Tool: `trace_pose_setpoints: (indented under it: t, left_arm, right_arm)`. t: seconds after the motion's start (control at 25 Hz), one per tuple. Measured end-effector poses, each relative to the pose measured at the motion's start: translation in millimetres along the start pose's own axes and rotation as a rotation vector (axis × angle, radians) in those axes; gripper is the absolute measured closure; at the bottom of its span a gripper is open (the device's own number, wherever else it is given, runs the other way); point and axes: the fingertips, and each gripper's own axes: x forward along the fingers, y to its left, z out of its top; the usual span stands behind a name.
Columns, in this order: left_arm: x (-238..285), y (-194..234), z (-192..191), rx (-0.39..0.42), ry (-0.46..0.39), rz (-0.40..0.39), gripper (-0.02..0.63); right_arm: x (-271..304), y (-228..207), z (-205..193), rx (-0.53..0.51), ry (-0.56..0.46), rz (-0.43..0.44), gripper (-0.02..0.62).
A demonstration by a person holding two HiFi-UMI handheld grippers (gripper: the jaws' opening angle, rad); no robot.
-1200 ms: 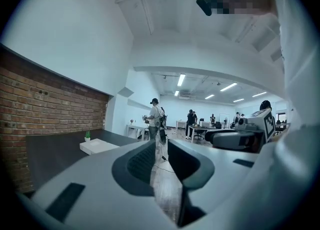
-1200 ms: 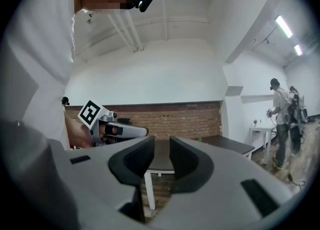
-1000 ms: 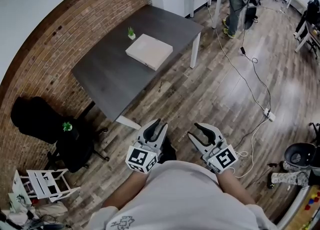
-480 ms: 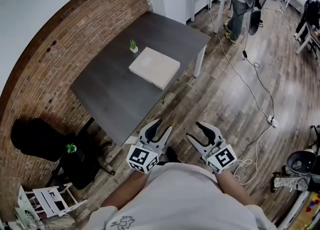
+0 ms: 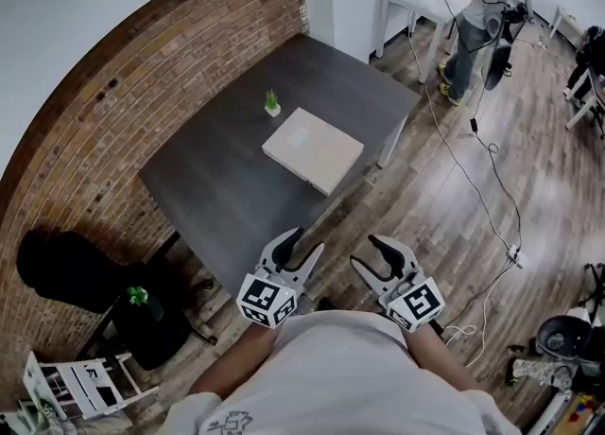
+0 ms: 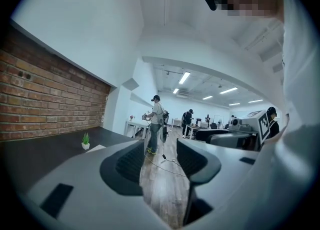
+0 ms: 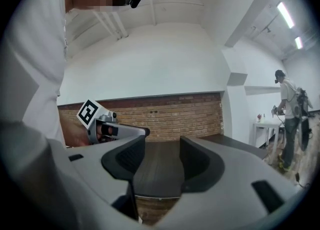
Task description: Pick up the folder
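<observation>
Flat beige folder (image 5: 313, 149) lies on dark table (image 5: 208, 187); left hand-held gripper (image 5: 307, 239) opening, empty; right hand-held gripper (image 5: 367, 250) released.

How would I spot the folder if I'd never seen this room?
Find the brick wall, then the dark table beside it. The folder lies flat on that table near the edge away from the wall. It's pale and square, unlike the tiny green plant beside it.

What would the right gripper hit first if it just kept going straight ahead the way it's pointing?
Probably the dark table, whose near edge sits right between the right gripper's open jaws. Depth is unclear: if it clears the tabletop, the brick wall comes next.
</observation>
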Motion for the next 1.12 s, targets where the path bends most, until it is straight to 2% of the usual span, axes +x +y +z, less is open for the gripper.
trace_pose_setpoints:
  t: [0.36,0.6,1.12]
  left_arm:
    - [-1,31,4,-0.01,-0.003,0.054,0.402]
    - [10,54,11,-0.024,-0.026,0.132,0.402]
    - [94,100,39,-0.042,-0.072,0.34,0.399]
  right_arm:
    - [40,-3,0,0.016,0.01,0.075,0.373]
    - [70,-19,-2,0.013,0.016,0.16,0.371]
    - [138,-124,15,0.007,0.025,0.377,0.367]
